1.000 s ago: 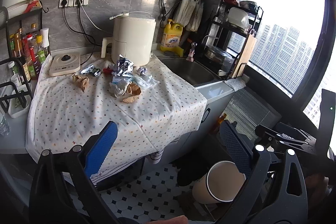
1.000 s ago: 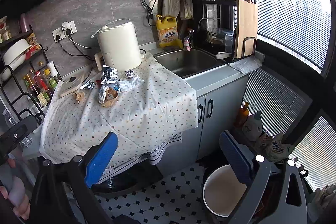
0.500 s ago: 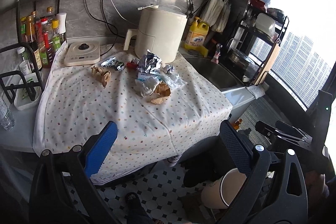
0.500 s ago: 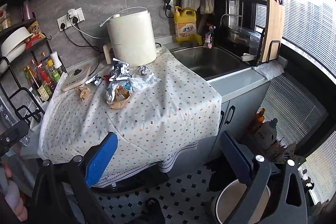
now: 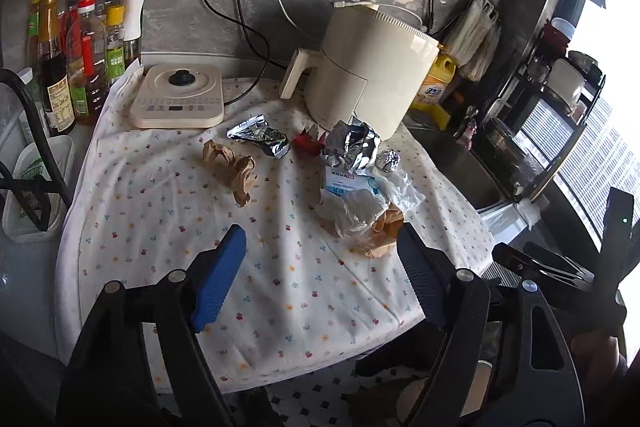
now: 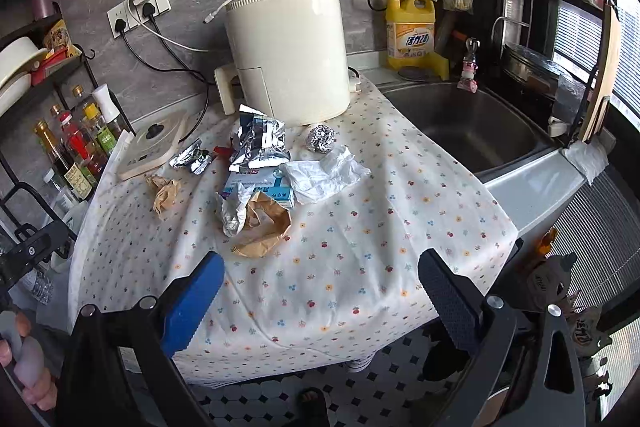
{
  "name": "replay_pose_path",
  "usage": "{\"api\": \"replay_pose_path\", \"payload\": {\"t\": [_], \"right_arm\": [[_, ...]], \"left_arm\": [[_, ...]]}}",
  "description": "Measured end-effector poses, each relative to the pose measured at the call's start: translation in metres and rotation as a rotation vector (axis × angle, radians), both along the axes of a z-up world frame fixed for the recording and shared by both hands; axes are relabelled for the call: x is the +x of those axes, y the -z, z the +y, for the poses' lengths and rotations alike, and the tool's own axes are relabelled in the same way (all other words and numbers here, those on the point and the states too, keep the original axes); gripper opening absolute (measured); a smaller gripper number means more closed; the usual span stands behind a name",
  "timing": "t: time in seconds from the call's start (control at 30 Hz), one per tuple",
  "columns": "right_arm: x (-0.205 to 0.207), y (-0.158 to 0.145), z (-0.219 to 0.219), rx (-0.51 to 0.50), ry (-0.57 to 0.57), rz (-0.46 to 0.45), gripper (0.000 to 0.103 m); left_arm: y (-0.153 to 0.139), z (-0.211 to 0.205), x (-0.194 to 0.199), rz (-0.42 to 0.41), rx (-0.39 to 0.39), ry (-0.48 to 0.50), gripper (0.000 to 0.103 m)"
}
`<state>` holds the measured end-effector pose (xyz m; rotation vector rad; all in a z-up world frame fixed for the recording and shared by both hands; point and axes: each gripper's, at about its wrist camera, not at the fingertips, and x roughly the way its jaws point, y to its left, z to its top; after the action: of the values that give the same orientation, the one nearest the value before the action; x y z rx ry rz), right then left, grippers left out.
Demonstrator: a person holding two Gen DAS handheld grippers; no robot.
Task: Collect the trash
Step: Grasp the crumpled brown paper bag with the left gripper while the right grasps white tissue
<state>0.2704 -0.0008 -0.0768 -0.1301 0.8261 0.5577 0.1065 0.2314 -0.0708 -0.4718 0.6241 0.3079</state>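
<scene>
Steel sink shows fully rightward only.

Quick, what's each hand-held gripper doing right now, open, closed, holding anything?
Left hand-held gripper: jaws closing, nothing between them, above the tablecloth.
Right hand-held gripper: open, empty.

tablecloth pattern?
White tablecloth with small multicoloured flower and cherry prints; clearest in the right wrist view.

A cream appliance hides most of the yellow detergent jug behind it. Crumpled plastic covers part of a blue-and-white box, its print too small to read. The bottle rack is cut off at the frame's left edge.
</scene>
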Motion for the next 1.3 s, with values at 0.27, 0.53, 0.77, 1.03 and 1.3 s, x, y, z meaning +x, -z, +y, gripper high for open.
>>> {"api": "replay_pose_path", "payload": {"t": [0.27, 0.53, 0.77, 1.03, 1.3], "right_arm": [[0.033, 0.022, 0.056, 0.004, -0.089, 0.104, 0.078], [0.059, 0.048, 0.106, 0.025, -0.176, 0.220, 0.050], [0.078, 0.059, 0.127, 0.017, -0.198, 0.233, 0.041], [0.082, 0.069, 0.150, -0.031, -0.241, 0.222, 0.022], [0.080, 0.050, 0.163, -0.038, -0.295, 0.154, 0.008]], "left_arm": [[0.042, 0.057, 0.048, 0.063, -0.044, 0.002, 0.059], [0.087, 0.095, 0.089, 0.137, -0.100, 0.003, 0.049], [0.114, 0.111, 0.114, 0.187, -0.135, 0.017, 0.033], [0.111, 0.112, 0.099, 0.154, -0.156, -0.003, 0.005], [0.094, 0.118, 0.053, 0.113, -0.167, -0.095, 0.005]]}}
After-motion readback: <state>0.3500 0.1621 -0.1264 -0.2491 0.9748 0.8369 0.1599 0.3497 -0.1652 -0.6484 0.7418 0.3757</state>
